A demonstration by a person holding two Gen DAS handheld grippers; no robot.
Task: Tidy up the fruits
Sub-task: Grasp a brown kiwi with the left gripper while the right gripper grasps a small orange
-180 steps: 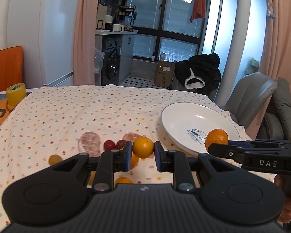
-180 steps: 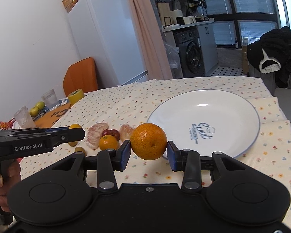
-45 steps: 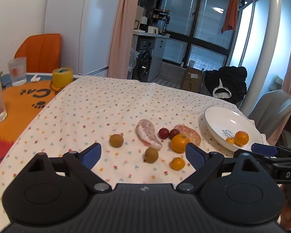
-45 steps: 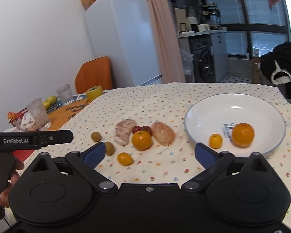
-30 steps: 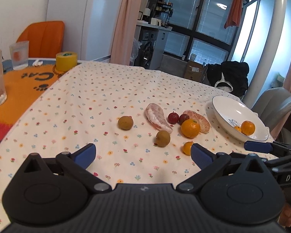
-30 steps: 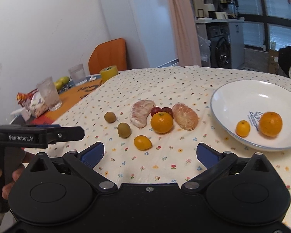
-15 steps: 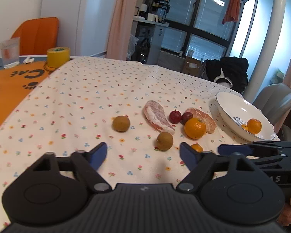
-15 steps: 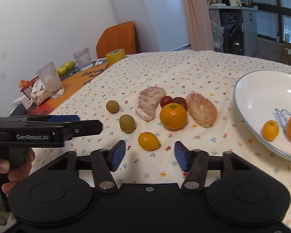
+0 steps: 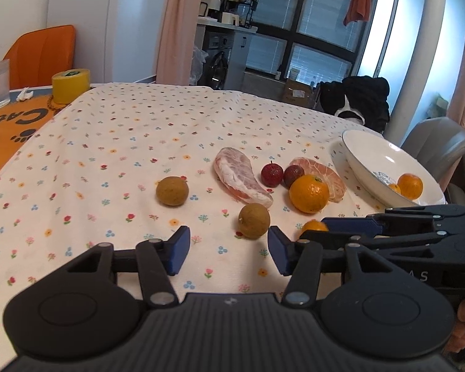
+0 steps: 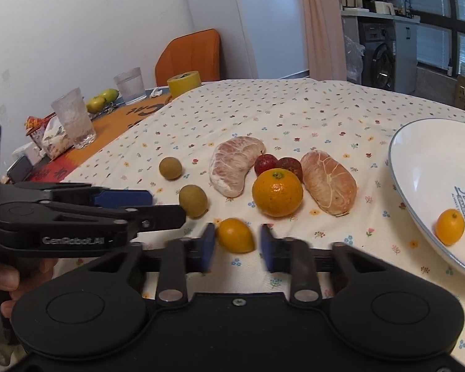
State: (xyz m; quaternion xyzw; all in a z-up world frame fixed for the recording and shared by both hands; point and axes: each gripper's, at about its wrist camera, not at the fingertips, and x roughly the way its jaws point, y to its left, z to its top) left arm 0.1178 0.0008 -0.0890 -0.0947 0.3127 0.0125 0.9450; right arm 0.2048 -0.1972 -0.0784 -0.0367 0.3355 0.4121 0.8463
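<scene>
Both tongs have dropped in and narrowed: right tongs (image 10: 237, 243) half-open astride the small kumquat (image 10: 235, 235), not yet gripping, left tongs (image 9: 229, 249) half-open, empty, just behind the brown longan (image 9: 254, 220); both fruits light, smooth, roll-prone, so pinch across the middle.

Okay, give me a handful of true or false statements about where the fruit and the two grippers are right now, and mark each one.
1. The white plate holds a small orange fruit. True.
2. The right gripper has its jaws shut tight on the big orange. False: the jaws stand open on either side of a small yellow-orange fruit, and the big orange lies untouched on the tablecloth.
3. Two small red fruits sit between the two peeled pomelo pieces. True.
4. The left gripper is holding a brown round fruit. False: its jaws are open and empty, with that fruit just ahead on the cloth.
5. The yellow tape roll is on the plate. False: it stands on the orange mat.
</scene>
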